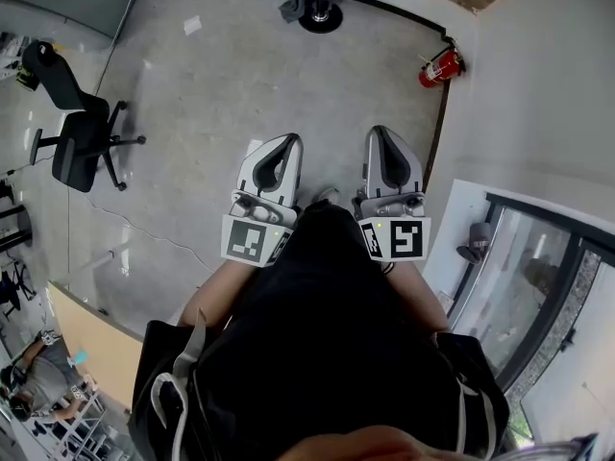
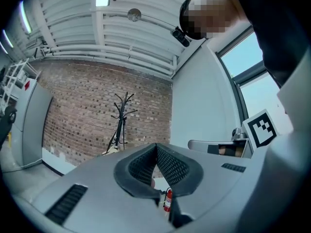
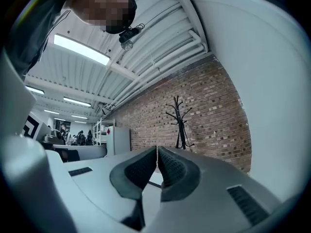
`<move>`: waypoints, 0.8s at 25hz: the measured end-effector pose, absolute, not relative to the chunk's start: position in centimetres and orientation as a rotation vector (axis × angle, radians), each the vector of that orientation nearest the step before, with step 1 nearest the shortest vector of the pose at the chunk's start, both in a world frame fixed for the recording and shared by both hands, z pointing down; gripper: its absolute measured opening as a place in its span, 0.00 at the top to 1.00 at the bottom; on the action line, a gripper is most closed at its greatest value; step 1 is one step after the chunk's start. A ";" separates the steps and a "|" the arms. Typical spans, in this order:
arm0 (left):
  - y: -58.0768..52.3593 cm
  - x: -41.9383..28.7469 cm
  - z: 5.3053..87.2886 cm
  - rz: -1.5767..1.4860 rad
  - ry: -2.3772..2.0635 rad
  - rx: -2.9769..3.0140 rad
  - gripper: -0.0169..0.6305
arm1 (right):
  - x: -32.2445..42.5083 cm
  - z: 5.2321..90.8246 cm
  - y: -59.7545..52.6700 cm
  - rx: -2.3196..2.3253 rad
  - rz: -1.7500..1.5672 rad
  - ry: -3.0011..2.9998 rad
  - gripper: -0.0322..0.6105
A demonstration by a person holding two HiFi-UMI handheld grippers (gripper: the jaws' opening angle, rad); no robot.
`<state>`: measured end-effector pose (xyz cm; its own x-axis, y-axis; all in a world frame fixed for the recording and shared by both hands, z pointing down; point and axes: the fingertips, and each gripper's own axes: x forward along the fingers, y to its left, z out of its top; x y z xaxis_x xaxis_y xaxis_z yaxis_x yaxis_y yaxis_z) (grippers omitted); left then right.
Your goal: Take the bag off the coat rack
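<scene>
The black coat rack (image 2: 121,120) stands far ahead against the brick wall, and its round base (image 1: 320,15) shows at the top of the head view. A pale bag (image 2: 111,149) hangs low on the rack's left side, partly hidden behind my left gripper's body. The rack (image 3: 181,123) also appears in the right gripper view. My left gripper (image 1: 288,143) and right gripper (image 1: 377,134) are held side by side in front of the person's black clothing, several steps short of the rack. Both sets of jaws are shut with nothing between them, as the left gripper (image 2: 156,147) and right gripper (image 3: 157,149) views show.
A red fire extinguisher (image 1: 440,67) stands by the white wall at the right. A black office chair (image 1: 79,134) is at the left. Bare concrete floor (image 1: 211,94) lies between me and the rack. A window (image 1: 524,286) runs along the right wall.
</scene>
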<state>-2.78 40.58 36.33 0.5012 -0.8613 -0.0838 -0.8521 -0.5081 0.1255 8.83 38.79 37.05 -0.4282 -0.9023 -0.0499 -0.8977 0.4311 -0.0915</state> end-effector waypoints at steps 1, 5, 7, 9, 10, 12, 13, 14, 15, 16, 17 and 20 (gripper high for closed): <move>40.7 -2.6 36.7 -0.199 -1.526 2.660 0.95 | 8.9 37.4 38.9 -1.618 -0.085 2.591 0.91; 41.1 -2.9 37.7 -0.201 -1.575 2.599 0.95 | 9.4 38.8 39.7 -1.603 -0.138 2.618 0.91; 41.0 -3.5 37.8 -0.196 -1.616 2.576 0.95 | 9.6 38.9 40.0 -1.597 -0.145 2.618 0.91; 40.7 -4.0 38.1 -0.179 -1.641 2.555 0.95 | 9.9 39.0 40.0 -1.595 -0.153 2.614 0.91; 40.4 -4.2 38.3 -0.168 -1.646 2.546 0.95 | 10.0 39.1 39.9 -1.598 -0.160 2.610 0.91; 39.7 -4.1 38.6 -0.146 -1.644 2.545 0.95 | 10.5 39.4 39.6 -1.614 -0.173 2.599 0.91; 39.2 -4.0 38.6 -0.138 -1.639 2.554 0.95 | 10.7 39.5 39.3 -1.625 -0.181 2.593 0.91; 38.8 -3.8 38.6 -0.135 -1.631 2.563 0.95 | 10.8 39.7 39.0 -1.636 -0.190 2.587 0.91; 38.3 -3.6 38.7 -0.134 -1.620 2.571 0.95 | 10.9 39.9 38.6 -1.646 -0.198 2.582 0.91; 37.8 -3.5 38.8 -0.135 -1.608 2.579 0.95 | 11.0 40.1 38.3 -1.656 -0.204 2.578 0.91; 37.1 -3.5 39.0 -0.136 -1.595 2.585 0.95 | 11.0 40.3 37.8 -1.664 -0.204 2.577 0.91; 34.4 -3.3 39.7 -0.150 -1.540 2.607 0.95 | 10.8 40.9 35.8 -1.688 -0.197 2.582 0.91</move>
<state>-3.32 34.44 39.75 0.4803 -0.8766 -0.0293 -0.8657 -0.4792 0.1447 10.76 35.84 40.89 -0.4029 -0.9148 0.0274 -0.9084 0.3960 -0.1340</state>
